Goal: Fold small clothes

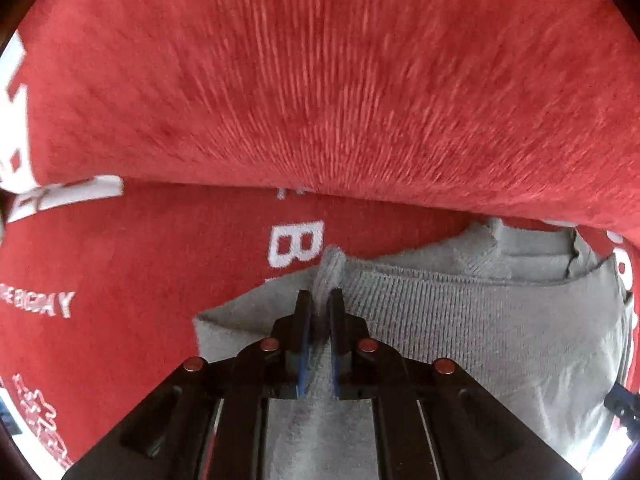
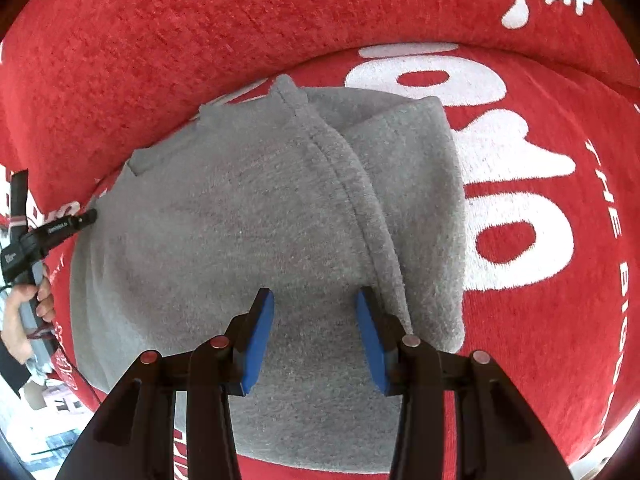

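One grey garment (image 2: 256,216), a small knitted piece already partly doubled over, lies on a red cover (image 2: 160,40) printed with white letters, close below a padded red backrest (image 1: 320,80). A raised seam runs across its top layer in the right wrist view.

The left gripper (image 1: 320,300) has its jaws together on a pinched ridge of the grey knit near one edge; the cloth stands up between the blue pads. The right gripper (image 2: 316,304) hangs over the middle of the garment with its jaws apart, the seam just beside one pad and nothing clamped.

To do the fold well, I judge the right gripper should take the near edge through both layers, not the top one alone, and at the same edge line as the left. Both should then lift only enough to clear the cloth and carry it over together, so the hem lands square and no wrinkle is trapped. Soft knit stretches, so a sideways pull is a risk.

Much is hard to make out. Which kind of garment this is cannot be told. The near hem is cut off behind the right gripper. Whether the left pinch holds one layer or more cannot be seen. At the left edge of the right view a hand (image 2: 24,312) holds the other tool, partly out of frame.
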`<state>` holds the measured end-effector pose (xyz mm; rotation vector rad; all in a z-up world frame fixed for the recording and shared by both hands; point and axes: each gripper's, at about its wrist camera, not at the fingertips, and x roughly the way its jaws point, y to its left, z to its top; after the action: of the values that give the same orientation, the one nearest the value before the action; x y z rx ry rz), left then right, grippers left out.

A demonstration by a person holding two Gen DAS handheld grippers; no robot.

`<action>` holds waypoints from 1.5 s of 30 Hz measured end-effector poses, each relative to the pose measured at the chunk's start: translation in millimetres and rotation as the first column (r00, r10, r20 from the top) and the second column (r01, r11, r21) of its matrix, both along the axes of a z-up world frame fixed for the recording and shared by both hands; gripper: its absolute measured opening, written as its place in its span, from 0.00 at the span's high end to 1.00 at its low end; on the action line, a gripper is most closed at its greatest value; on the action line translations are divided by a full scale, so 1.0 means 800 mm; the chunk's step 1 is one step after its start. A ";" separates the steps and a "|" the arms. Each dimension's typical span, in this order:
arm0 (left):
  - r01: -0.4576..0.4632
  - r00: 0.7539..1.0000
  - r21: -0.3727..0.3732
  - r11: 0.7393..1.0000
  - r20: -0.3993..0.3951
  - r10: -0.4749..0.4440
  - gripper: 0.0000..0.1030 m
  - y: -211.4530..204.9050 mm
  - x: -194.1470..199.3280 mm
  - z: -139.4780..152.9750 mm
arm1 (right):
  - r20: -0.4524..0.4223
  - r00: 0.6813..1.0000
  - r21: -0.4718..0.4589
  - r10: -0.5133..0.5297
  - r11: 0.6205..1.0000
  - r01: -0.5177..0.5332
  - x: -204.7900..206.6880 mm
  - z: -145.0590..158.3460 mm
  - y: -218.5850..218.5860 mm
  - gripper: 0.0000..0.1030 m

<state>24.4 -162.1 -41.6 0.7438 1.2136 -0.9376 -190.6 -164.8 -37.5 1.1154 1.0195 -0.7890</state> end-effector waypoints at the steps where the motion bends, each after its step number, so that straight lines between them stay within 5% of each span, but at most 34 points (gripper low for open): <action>1: 0.001 1.000 -0.002 1.000 0.000 -0.001 0.92 0.004 -0.003 0.007 | 0.006 1.000 0.007 -0.003 1.000 0.003 -0.007 0.003 -0.005 0.55; 5: 0.014 1.000 0.000 1.000 -0.003 -0.014 0.92 0.022 -0.005 0.032 | 0.032 0.996 -0.002 -0.087 0.996 0.087 -0.030 0.014 -0.010 0.55; 8: -0.012 0.995 0.012 1.000 -0.101 0.013 0.92 0.057 -0.005 0.043 | 0.037 0.991 0.021 -0.132 0.991 0.132 -0.049 0.013 -0.008 0.48; 16: -0.036 0.973 0.106 0.994 -0.223 0.059 0.91 0.169 -0.030 0.035 | 0.006 0.995 0.060 -0.096 0.994 0.096 -0.075 0.008 0.016 0.48; 17: -0.040 0.973 0.107 0.993 -0.224 0.063 0.70 0.178 -0.034 0.035 | 0.009 0.995 0.070 -0.098 0.993 0.098 -0.076 0.007 0.019 0.48; 18: -0.045 0.975 0.115 0.992 -0.213 0.069 0.22 0.185 -0.037 0.036 | 0.012 0.995 0.080 -0.101 0.992 0.100 -0.078 0.005 0.022 0.48; 19: -0.054 0.980 0.115 0.992 -0.182 0.074 0.07 0.192 -0.041 0.040 | 0.021 0.994 0.097 -0.104 0.990 0.101 -0.082 0.002 0.025 0.48; 20: -0.055 0.985 0.100 0.994 -0.159 0.070 0.03 0.197 -0.043 0.043 | 0.026 0.994 0.109 -0.105 0.989 0.102 -0.083 0.000 0.028 0.48; 25: -0.017 0.977 0.120 0.993 -0.211 0.042 0.12 0.206 -0.062 0.044 | 0.038 0.995 0.141 -0.095 0.986 0.089 -0.087 -0.004 0.036 0.48; 28: -0.009 0.963 0.147 0.989 -0.265 0.048 0.35 0.212 -0.057 0.028 | 0.049 0.995 0.161 -0.085 0.984 0.076 -0.086 -0.008 0.037 0.48; 29: -0.009 0.953 0.153 0.988 -0.298 0.054 0.52 0.215 -0.058 0.023 | 0.048 0.995 0.165 -0.082 0.984 0.073 -0.085 -0.009 0.037 0.52; 30: -0.007 0.946 0.156 0.988 -0.320 0.058 0.69 0.217 -0.059 0.017 | 0.035 0.997 0.167 -0.068 0.984 0.061 -0.082 -0.010 0.037 0.77; 31: -0.004 0.945 0.157 0.988 -0.323 0.055 0.71 0.220 -0.061 0.016 | 0.007 0.999 0.170 -0.039 0.985 0.038 -0.077 -0.012 0.038 0.94; 33: 0.017 0.944 0.134 0.991 -0.328 0.028 0.88 0.221 -0.058 0.020 | -0.010 1.000 0.153 -0.001 0.988 0.003 -0.070 -0.006 0.040 0.95; 36: 0.036 0.944 0.111 0.993 -0.329 0.002 0.91 0.225 -0.056 0.028 | -0.048 0.997 0.104 0.068 0.993 -0.062 -0.072 0.011 0.042 0.95; 45: 0.069 0.962 0.141 0.988 -0.270 -0.028 0.90 0.230 -0.057 0.011 | -0.109 0.991 0.131 0.072 0.990 -0.057 -0.096 -0.018 0.048 0.94</action>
<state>-21.1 21.6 -32.6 0.7859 1.5221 -1.0194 -267.7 -126.6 -51.9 1.1503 1.2095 -0.7501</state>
